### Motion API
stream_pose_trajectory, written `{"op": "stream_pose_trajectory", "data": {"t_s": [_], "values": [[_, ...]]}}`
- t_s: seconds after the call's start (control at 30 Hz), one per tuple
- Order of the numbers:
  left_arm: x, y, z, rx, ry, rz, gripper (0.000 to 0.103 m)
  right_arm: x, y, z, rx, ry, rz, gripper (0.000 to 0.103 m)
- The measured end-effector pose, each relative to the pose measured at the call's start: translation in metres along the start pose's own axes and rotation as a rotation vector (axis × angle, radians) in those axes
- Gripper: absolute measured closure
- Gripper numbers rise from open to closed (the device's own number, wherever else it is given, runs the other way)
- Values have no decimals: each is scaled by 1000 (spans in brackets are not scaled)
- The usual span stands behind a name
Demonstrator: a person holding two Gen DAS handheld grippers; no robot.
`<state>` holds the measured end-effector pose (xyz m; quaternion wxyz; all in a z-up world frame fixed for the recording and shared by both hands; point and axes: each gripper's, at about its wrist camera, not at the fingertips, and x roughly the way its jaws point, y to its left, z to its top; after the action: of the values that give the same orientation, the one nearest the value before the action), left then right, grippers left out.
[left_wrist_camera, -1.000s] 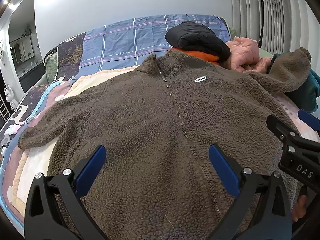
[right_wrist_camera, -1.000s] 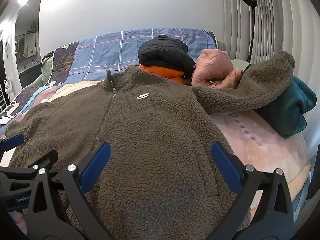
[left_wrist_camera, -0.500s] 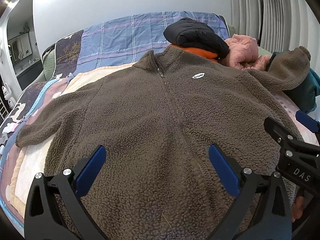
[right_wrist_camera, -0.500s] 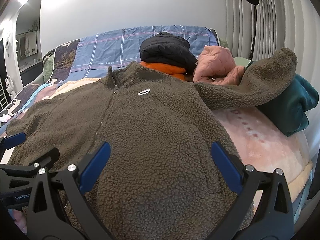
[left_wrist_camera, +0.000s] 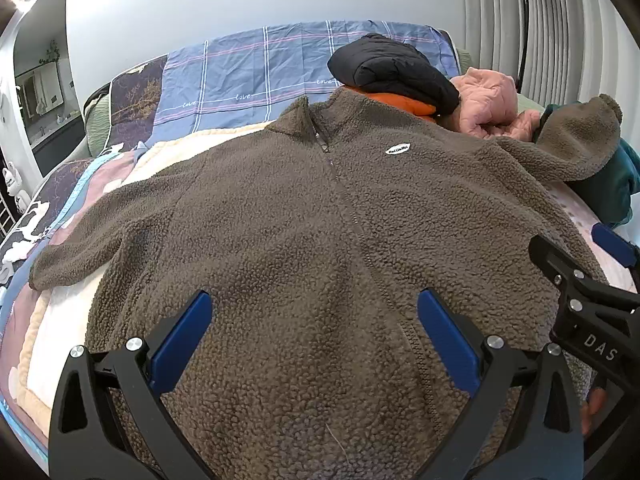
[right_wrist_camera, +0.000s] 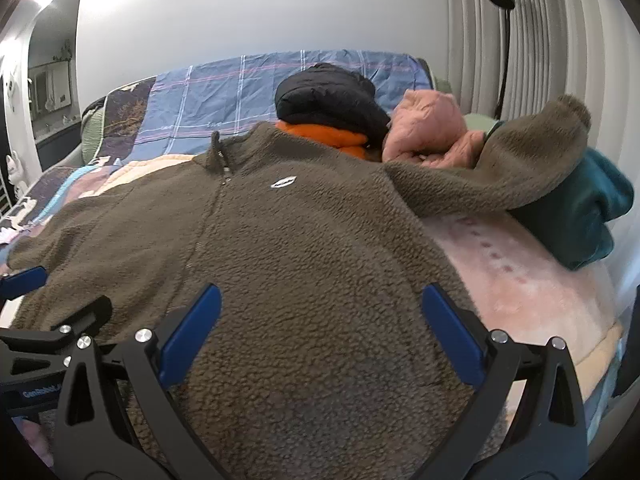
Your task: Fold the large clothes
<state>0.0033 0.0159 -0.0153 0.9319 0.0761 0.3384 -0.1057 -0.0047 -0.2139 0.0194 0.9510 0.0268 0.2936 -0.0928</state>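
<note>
— Lying front-up across the bed (left_wrist_camera: 60, 364), the brown fleece jacket (left_wrist_camera: 304, 248) is spread flat before us, zipped, collar toward the far wall, with its small white chest label (left_wrist_camera: 398, 148) showing.

— Where do the sleeves go?

— One sleeve (left_wrist_camera: 80, 256) reaches out flat to our left over the cream and pink blanket (right_wrist_camera: 516, 280). The other sleeve (right_wrist_camera: 508, 168) runs right and climbs onto a teal garment (right_wrist_camera: 580, 216), its cuff draped on top.

— And our tongs?

— Both pairs stand spread wide and hold nothing. Our left tongs (left_wrist_camera: 316, 340) hang over the lower middle of the jacket, near the zip line; our right tongs (right_wrist_camera: 322, 332) hang over the lower right part of it. We cannot tell whether the blue pads (left_wrist_camera: 182, 340) touch the fleece or float just above it. Each pair shows at the edge of the other's view: the right tongs (left_wrist_camera: 580, 280) at the right rim, the left tongs (right_wrist_camera: 56, 320) at the left rim.

— What lies past the collar?

— A folded black puffer jacket (right_wrist_camera: 328, 96) sits on top of an orange garment (right_wrist_camera: 324, 138), just behind the jacket's right shoulder. Beside them is a crumpled pink quilted jacket (right_wrist_camera: 428, 128), touching the raised sleeve. Behind all of it a blue plaid cover (left_wrist_camera: 260, 68) stands against the white wall, and a black floor lamp (right_wrist_camera: 502, 20) rises by the pleated curtain (right_wrist_camera: 560, 40) on the right.
</note>
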Motion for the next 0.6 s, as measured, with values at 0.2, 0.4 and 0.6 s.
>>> {"op": "stream_pose_trajectory", "data": {"t_s": [0.2, 0.4, 0.6], "values": [[0, 0, -2, 4, -4, -4, 1, 2, 0, 0, -6, 4, 2, 2], [-1, 1, -2, -5, -5, -16, 1, 2, 2, 0, -16, 11, 3, 2], [-1, 1, -2, -7, -5, -18, 1, 2, 3, -1, -15, 14, 1, 2]]}}
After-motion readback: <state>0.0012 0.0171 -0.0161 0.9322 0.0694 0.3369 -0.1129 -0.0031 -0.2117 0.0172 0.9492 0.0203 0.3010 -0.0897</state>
